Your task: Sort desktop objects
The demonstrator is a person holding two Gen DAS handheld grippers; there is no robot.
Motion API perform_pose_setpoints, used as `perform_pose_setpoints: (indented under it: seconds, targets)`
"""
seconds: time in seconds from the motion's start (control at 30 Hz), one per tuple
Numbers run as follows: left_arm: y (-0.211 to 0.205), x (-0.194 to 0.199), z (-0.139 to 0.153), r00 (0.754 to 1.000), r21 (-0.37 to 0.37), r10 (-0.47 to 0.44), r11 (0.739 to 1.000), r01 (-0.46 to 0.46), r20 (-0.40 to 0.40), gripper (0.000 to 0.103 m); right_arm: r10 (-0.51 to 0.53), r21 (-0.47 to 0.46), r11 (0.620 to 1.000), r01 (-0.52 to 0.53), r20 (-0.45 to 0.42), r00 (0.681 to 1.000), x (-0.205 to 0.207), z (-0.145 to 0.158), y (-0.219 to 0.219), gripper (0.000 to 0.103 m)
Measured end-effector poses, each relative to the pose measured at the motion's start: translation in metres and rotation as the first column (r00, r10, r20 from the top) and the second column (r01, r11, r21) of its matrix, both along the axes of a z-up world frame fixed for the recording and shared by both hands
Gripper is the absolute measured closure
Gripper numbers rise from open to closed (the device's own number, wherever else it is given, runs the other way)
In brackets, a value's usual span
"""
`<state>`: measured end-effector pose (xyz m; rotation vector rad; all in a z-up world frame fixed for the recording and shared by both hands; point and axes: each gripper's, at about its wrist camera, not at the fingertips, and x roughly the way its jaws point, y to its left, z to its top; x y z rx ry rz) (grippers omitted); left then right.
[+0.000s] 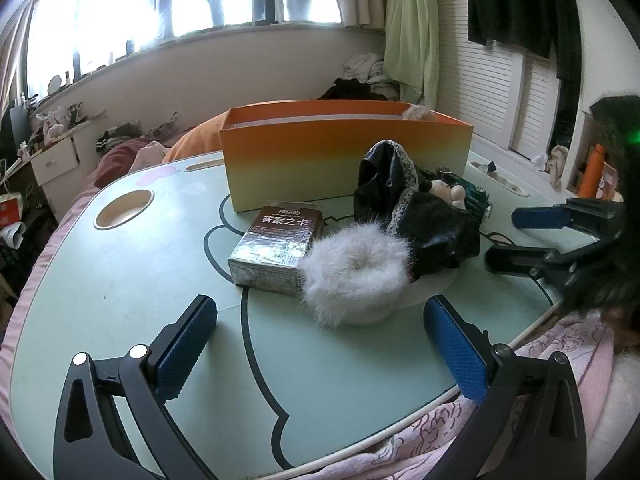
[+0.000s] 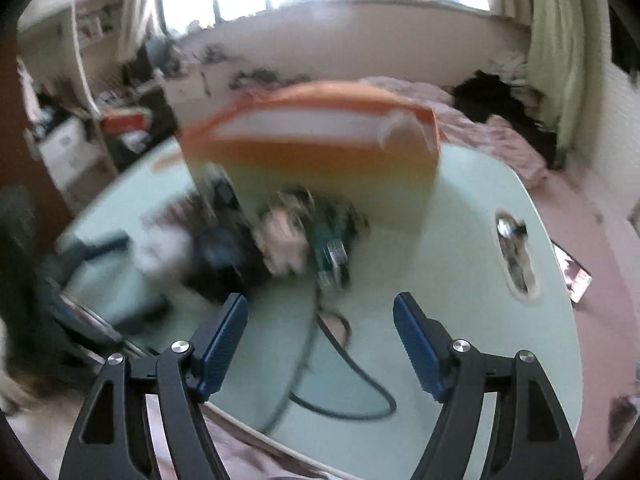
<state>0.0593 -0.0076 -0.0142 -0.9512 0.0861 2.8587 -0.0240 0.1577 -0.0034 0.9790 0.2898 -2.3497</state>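
Left gripper [image 1: 320, 344]: jaws spread wide, nothing between the pads, hovering over the near part of the pale green table [image 1: 120, 272]. Just ahead of it sits a white fluffy scrunchie [image 1: 354, 276] flat on the table. Touching the scrunchie's left side is a brown card box [image 1: 276, 248] with Chinese print, lying flat. Behind the scrunchie, right of the card box, is a heap of black shiny cloth with lace trim [image 1: 404, 208], with a small doll [image 1: 452, 194] and something dark green beside it; details too small to tell. Behind all of these stands an orange-to-yellow box [image 1: 344, 152], open at the top, with a tuft of pale fluff at its far right corner.

Right gripper [image 1: 520, 240] comes in from the right edge of the left wrist view, jaws apart, empty, near the black cloth but not touching. In its own blurred view the right gripper [image 2: 320, 348] is spread over bare table, nothing between the pads; the doll [image 2: 286, 240] and green item [image 2: 328, 248] lie ahead, orange box [image 2: 312, 148] behind them. A slot [image 2: 516, 256] in the table's right side holds small items, unclear. Pink bedding [image 1: 500, 392] under the table edge.
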Motion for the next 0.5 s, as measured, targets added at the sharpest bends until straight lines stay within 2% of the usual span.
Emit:
perform_pose_setpoints:
  seconds: [0.03,0.07,0.1,0.33,0.4,0.5]
  targets:
    - [0.0,0.0,0.0,1.0,0.0,0.001,1.0,-0.001,0.0,0.0,-0.026,0.008,1.0,0.027,-0.059,0.998,0.003,-0.003,-0.002,0.014]
    - [-0.001,0.0,0.0,1.0,0.002,0.0,1.0,0.0,0.0,0.0,-0.048,-0.003,0.999,0.048,-0.068,0.997,0.001,-0.007,-0.001,0.002]
    - [-0.001,0.0,0.0,1.0,0.003,-0.001,1.0,0.001,0.001,0.0,-0.044,-0.022,0.999,0.043,-0.051,0.998,-0.002,-0.009,0.0,0.0]
    - [-0.003,0.0,0.003,1.0,0.002,-0.005,1.0,0.005,0.011,0.001,-0.043,-0.038,0.998,0.041,-0.058,0.997,-0.006,-0.012,0.005,0.0]
    - [-0.006,-0.001,0.015,1.0,0.003,-0.004,1.0,0.004,0.024,0.001,-0.043,-0.038,0.998,0.04,-0.059,0.997,-0.005,-0.012,0.006,0.0]
    - [-0.009,-0.01,0.058,0.998,-0.05,0.056,0.997,-0.054,0.043,0.0,-0.042,-0.039,0.998,0.04,-0.059,0.997,-0.005,-0.012,0.006,0.0]
